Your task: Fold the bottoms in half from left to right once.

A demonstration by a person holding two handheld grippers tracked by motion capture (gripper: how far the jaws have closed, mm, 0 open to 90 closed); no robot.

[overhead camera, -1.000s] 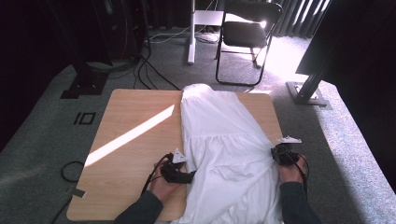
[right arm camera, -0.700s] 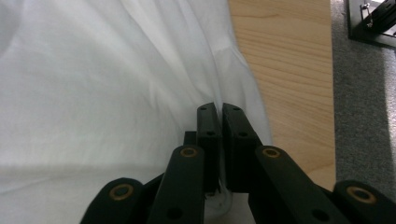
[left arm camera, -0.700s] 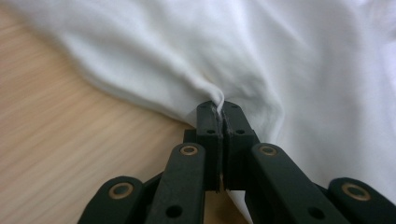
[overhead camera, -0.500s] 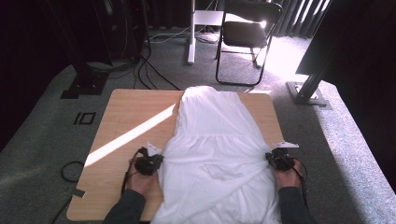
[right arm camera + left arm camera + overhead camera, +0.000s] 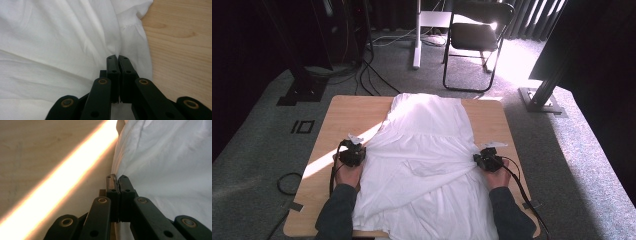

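The white garment (image 5: 427,165) runs past the bottom edge of the high view, so its near hem is cut off, and it hides the middle of the wooden table (image 5: 357,112). Both forearms leave that same edge. In the left gripper view the cloth's pinched edge vanishes between the closed jaws. The black folding chair (image 5: 477,37) loses its backrest top at the upper edge.
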